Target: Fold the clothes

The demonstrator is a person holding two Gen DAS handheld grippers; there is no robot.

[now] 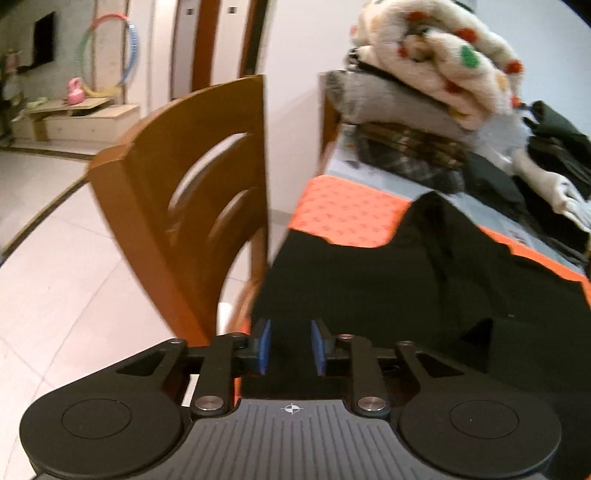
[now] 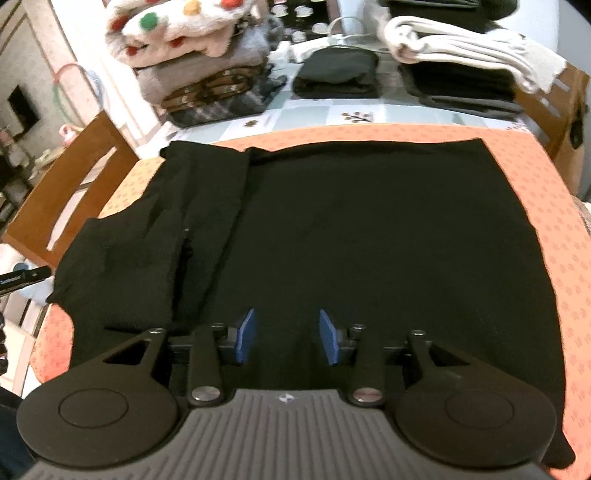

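Both hand-held grippers, left (image 1: 290, 347) and right (image 2: 287, 336), spread and empty over black garment (image 2: 369, 236), folds lost in darkness.

Table (image 2: 332, 110): orange mat (image 2: 554, 206), black garment (image 2: 369, 240) spread.

A black cloth garment (image 2: 369, 240) is lying spread on an orange patterned mat (image 2: 546, 206) at the near end of the table, its left part folded over on itself. Beyond the mat, a stack of folded clothes topped by a cream dotted fleece (image 2: 177, 26) is sitting far left, a small folded black garment (image 2: 336, 75) in the middle, and a pile under a white ribbed knit (image 2: 461, 44) far right. A brown wooden chair (image 1: 177, 192) is standing left of the table.
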